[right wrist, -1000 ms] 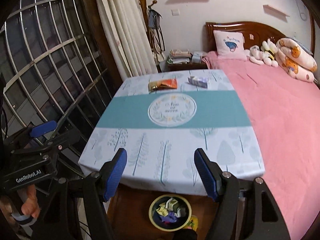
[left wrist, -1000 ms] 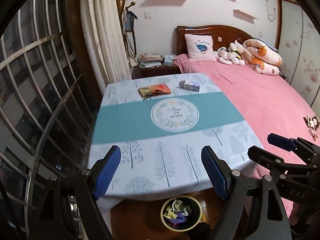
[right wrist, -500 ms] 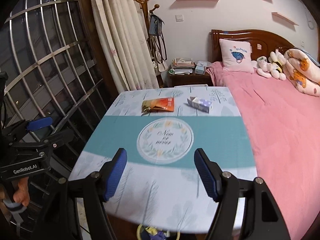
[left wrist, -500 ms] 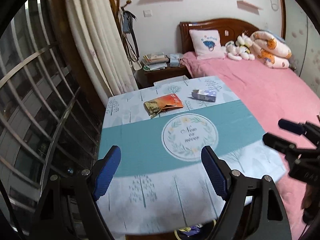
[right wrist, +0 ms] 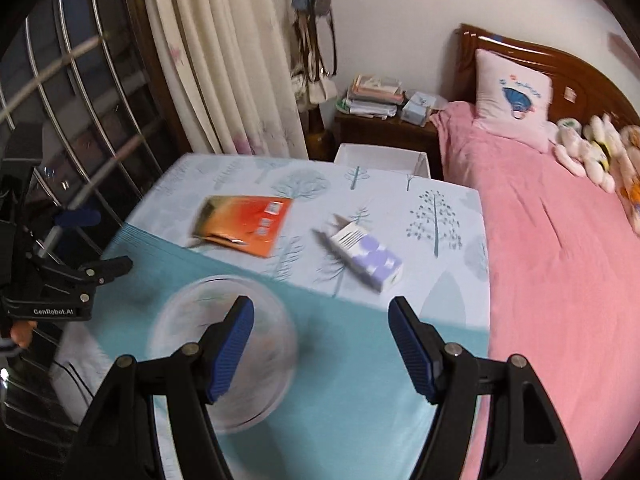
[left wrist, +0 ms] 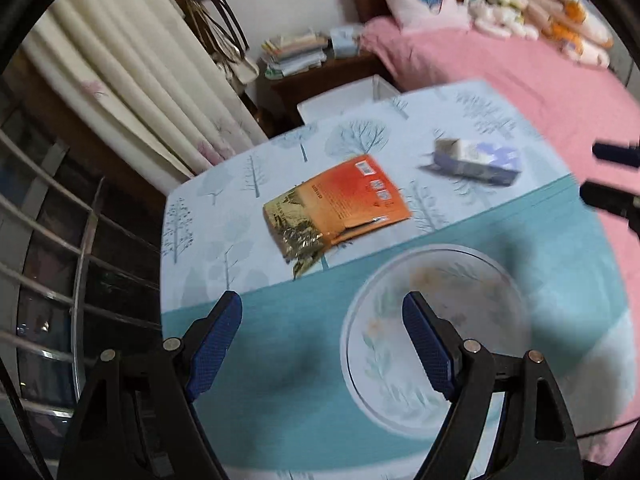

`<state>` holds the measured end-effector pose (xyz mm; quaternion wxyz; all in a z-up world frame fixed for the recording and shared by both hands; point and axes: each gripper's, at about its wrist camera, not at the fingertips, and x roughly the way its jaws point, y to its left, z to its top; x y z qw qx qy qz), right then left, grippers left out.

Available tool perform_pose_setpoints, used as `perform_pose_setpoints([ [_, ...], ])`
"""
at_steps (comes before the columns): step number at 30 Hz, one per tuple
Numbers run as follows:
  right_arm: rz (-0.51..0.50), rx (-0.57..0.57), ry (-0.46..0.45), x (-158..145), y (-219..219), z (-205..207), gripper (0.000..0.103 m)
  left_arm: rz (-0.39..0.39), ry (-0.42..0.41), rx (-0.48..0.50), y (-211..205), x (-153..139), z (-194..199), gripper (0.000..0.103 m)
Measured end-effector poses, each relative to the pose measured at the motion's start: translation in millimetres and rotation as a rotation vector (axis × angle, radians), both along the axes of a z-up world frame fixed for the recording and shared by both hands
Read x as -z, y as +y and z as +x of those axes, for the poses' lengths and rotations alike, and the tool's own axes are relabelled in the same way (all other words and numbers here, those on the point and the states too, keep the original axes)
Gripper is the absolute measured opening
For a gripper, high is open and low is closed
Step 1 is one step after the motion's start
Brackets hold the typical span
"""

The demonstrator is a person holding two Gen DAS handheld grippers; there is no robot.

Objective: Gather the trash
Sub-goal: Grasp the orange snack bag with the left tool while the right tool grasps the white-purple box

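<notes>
We hold the left gripper [left wrist: 322, 344] and the right gripper [right wrist: 320, 346] over the table with the pale tree-print and teal-band cloth [left wrist: 280, 344]. Both sets of blue-padded fingers stand wide apart with nothing between them. The flattened orange and gold foil packet [left wrist: 340, 206] lies on the far part of the cloth; its printing is too blurred to read. The small white and purple carton [right wrist: 366, 258] lies just beside it, apart. The left gripper body reads "GenRobot.AI" in the right wrist view.
</notes>
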<state>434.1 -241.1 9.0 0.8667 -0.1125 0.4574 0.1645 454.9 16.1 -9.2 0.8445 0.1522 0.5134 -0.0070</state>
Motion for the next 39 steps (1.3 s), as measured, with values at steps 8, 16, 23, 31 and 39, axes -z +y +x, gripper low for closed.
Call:
perform_pose_setpoints([
  [8, -0.158, -0.127, 0.062, 64.1, 5.5, 78.8, 0.071, 0.111, 0.097, 0.0, -7.7, 66.2, 69.1, 0.081],
  [16, -0.199, -0.21, 0.113, 94.3, 7.6, 101.3, 0.071, 0.185, 0.162, 0.054, -11.7, 103.7, 105.0, 0.081],
  [23, -0.152, -0.234, 0.173, 105.4, 2.7, 114.6, 0.071, 0.173, 0.195, 0.09, -11.4, 116.5, 130.5, 0.081],
  [31, -0.117, -0.266, 0.224, 118.7, 2.3, 117.7, 0.07, -0.008, 0.284, 0.118, 8.0, 118.0, 155.7, 0.081],
  [39, -0.075, -0.257, 0.21, 116.4, -2.0, 116.0, 0.043, -0.132, 0.299, 0.058, 27.5, 119.6, 164.3, 0.056],
])
